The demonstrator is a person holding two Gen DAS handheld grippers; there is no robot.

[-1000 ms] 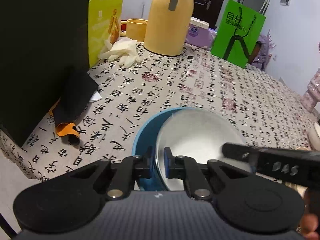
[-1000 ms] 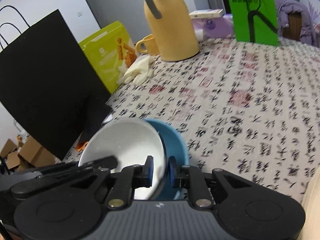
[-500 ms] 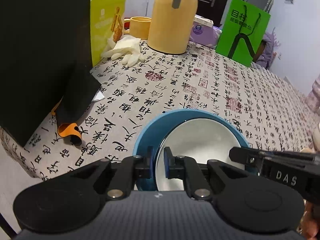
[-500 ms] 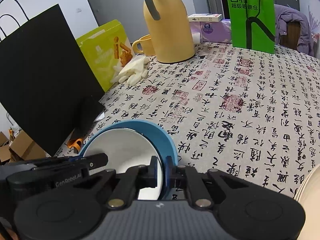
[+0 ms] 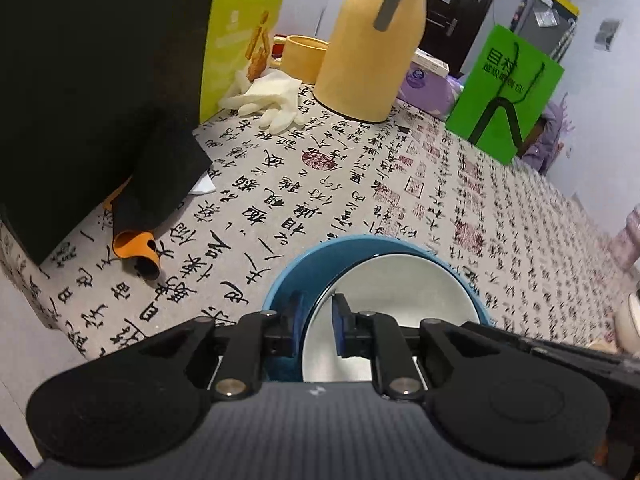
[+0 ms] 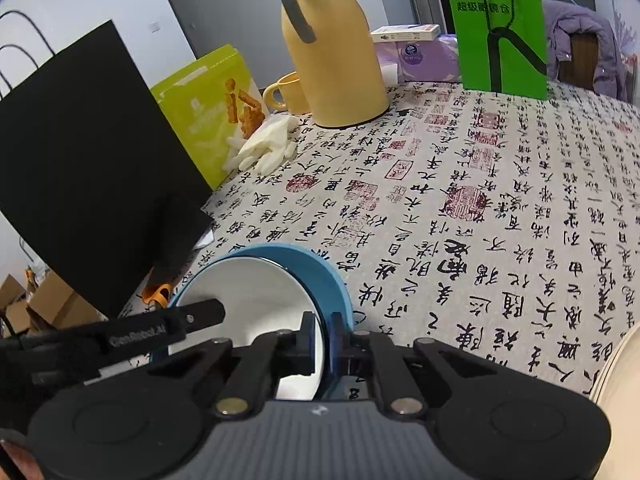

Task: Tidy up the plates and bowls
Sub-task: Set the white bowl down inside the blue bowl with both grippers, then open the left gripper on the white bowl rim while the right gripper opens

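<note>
My right gripper (image 6: 321,338) fingers pinch both rims, glossy white bowl (image 6: 256,300) nested in the blue ceramic bowl (image 6: 320,268) on the tablecloth; left gripper (image 5: 315,322) has just been loosening around the white rim. Slippery, breakable stuff, so grip rims.

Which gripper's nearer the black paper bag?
Left. The left gripper, jaws just opening, straddles the white bowl rim toward the black paper bag; the right gripper clamps its far rim.

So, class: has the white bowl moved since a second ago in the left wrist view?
Yes. The white bowl has tipped down from leaning and now sits lower inside the blue bowl, judged against the tablecloth print.
</note>
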